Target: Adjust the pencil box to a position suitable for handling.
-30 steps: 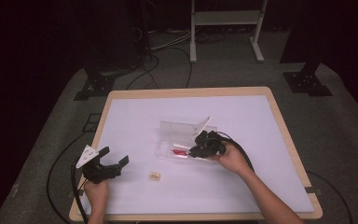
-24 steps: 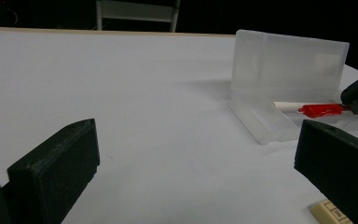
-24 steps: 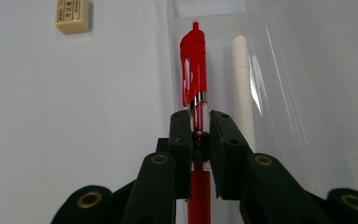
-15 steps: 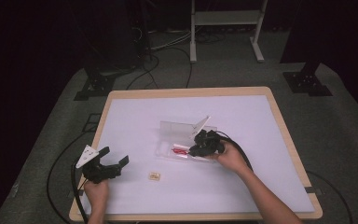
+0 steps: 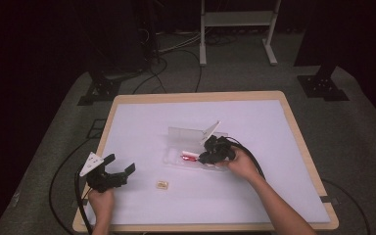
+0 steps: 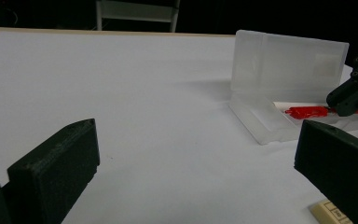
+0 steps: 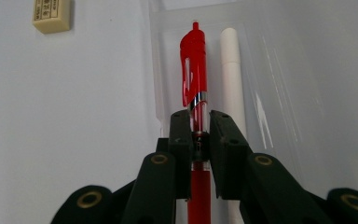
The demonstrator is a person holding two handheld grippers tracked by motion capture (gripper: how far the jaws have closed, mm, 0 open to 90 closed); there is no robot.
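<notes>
A red pen (image 7: 193, 60) lies lengthwise in the tray of an open clear plastic case (image 7: 279, 93), beside a white pen (image 7: 232, 70). My right gripper (image 7: 199, 123) is shut on the red pen's barrel just behind its clip. From above, that gripper (image 5: 206, 157) is at the case's (image 5: 191, 134) right end, with the red pen (image 5: 190, 157) pointing left from it. My left gripper (image 5: 121, 164) rests open near the table's front left, with nothing between its jaws. In the left gripper view the case lid (image 6: 289, 65) stands upright behind the red pen (image 6: 307, 112).
A small beige eraser (image 5: 162, 184) lies on the white table top (image 5: 254, 196), between the two grippers and in front of the case. It also sits near the right jaw in the left gripper view, eraser (image 6: 331, 214). Cables trail off the table's front left.
</notes>
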